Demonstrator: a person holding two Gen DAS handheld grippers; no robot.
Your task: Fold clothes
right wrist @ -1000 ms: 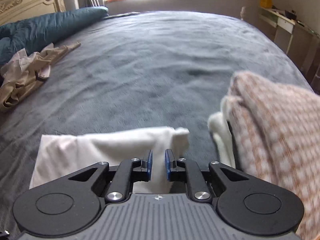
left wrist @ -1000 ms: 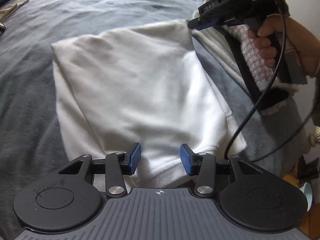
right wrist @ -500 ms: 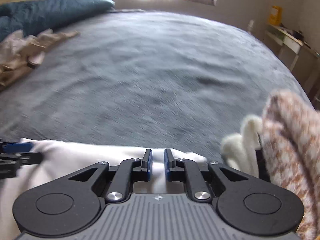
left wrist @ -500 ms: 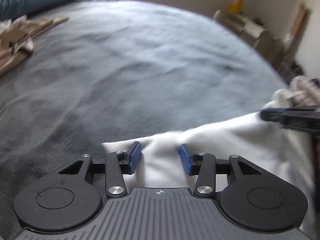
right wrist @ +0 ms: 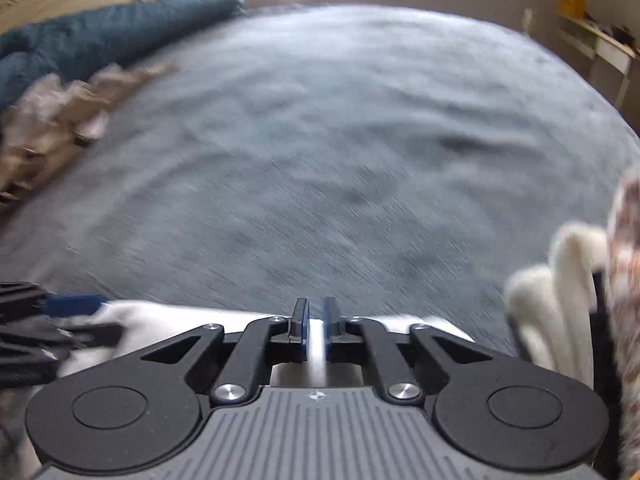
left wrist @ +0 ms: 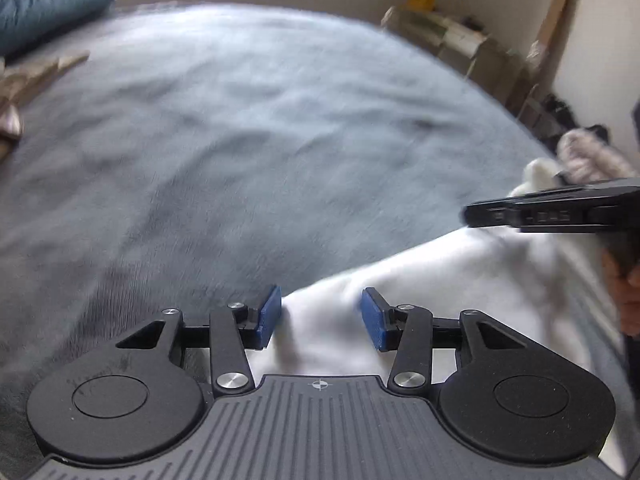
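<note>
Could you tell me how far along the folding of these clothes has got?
Done: a folded stack sits at the right. In hand: the right gripper pinches the white garment; the left gripper is open around its edge. Left: crumpled beige clothes wait unfolded.

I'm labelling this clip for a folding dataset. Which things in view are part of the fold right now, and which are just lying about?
In the job:
- white garment
- left gripper, open over its edge
- right gripper, shut on its edge

Lying about:
- folded knit pile, on the right
- tan clothes, far left
- teal pillow
- grey bedspread, underneath everything
</note>
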